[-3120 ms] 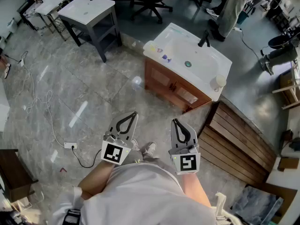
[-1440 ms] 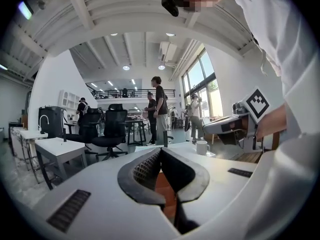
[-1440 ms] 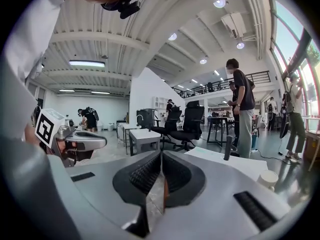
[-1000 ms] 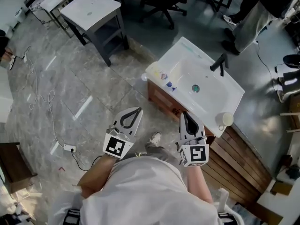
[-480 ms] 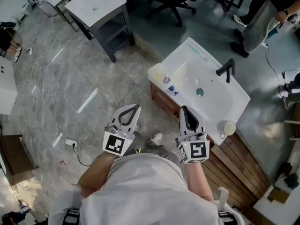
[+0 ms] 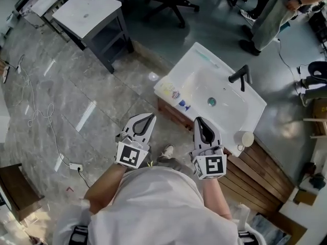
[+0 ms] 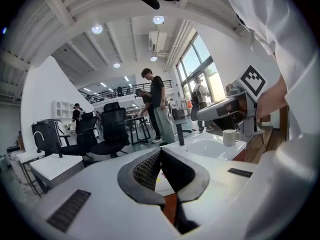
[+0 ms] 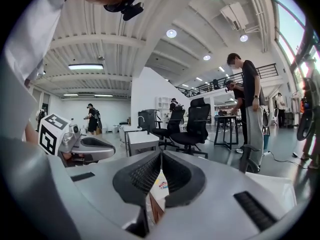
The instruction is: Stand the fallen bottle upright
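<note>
Bottle (image 6: 170, 90): pale and see-through with a colourful label, lying on its side; too small for more detail.
Bottle's place: on the washbasin (image 6: 255, 106) corner, ahead of both grippers and apart from them.
Left gripper (image 6: 152, 116): jaws closed together, holding nothing.
Right gripper (image 6: 197, 120): jaws closed together, empty, touching nothing.

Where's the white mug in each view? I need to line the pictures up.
Head view: white mug on the sink's lower-right corner, right of centre.
Left gripper view: mug right of centre, on the sink's edge.
Right gripper view: not in it.
Shared landmark: black faucet.
</note>
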